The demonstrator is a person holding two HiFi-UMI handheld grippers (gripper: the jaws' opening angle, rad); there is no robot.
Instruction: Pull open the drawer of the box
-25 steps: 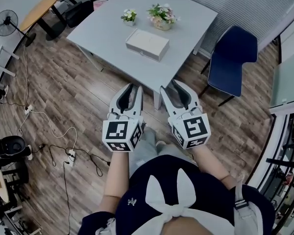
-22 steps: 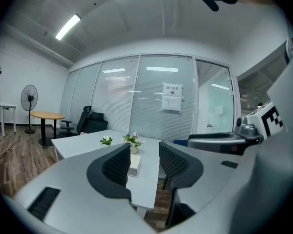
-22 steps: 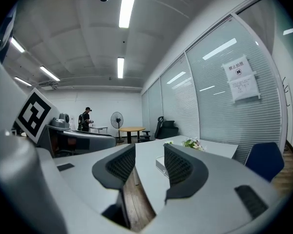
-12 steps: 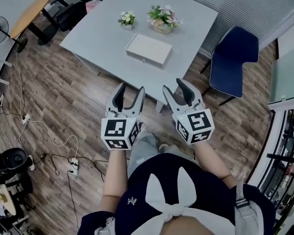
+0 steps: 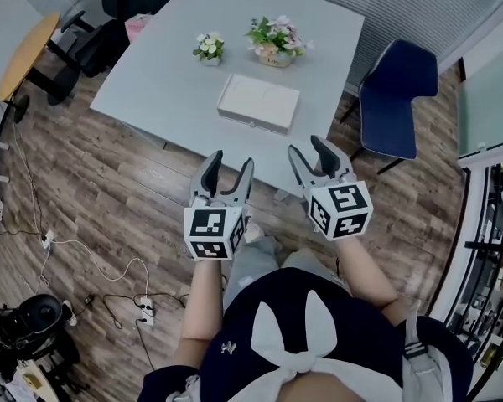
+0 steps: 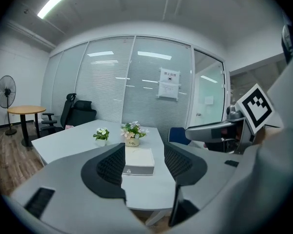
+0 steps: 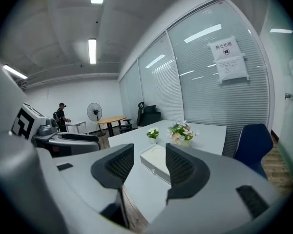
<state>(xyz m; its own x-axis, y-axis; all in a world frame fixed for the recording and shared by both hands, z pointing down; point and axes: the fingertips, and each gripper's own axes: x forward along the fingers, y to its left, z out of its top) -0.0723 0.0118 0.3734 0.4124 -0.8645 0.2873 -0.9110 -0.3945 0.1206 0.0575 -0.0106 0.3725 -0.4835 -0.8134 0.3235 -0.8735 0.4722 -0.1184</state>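
Note:
A flat white box point(image 5: 258, 103) with a small knob on its near side lies on the grey table point(image 5: 159, 82), short of the two flower pots. Both grippers hang in the air at the table's near edge, apart from the box. My left gripper point(image 5: 230, 164) is open; its jaws have just been opening, with nothing between them. My right gripper point(image 5: 312, 151) is also open and empty, its jaws just opened too. The left gripper view frames the box point(image 6: 139, 161) far off between the left gripper point(image 6: 144, 150) jaws. In the right gripper view the box point(image 7: 156, 162) shows beyond the right gripper point(image 7: 150, 149).
Two small flower pots point(image 5: 208, 48) point(image 5: 275, 38) stand behind the box. A blue chair point(image 5: 394, 99) is at the table's right, a black office chair point(image 5: 96, 40) and a round wooden table point(image 5: 21, 57) at the left. Cables point(image 5: 109, 283) lie on the wooden floor.
Both grippers have moved forward toward the table's near edge. Their jaws, close together a second ago, now stand wide apart.

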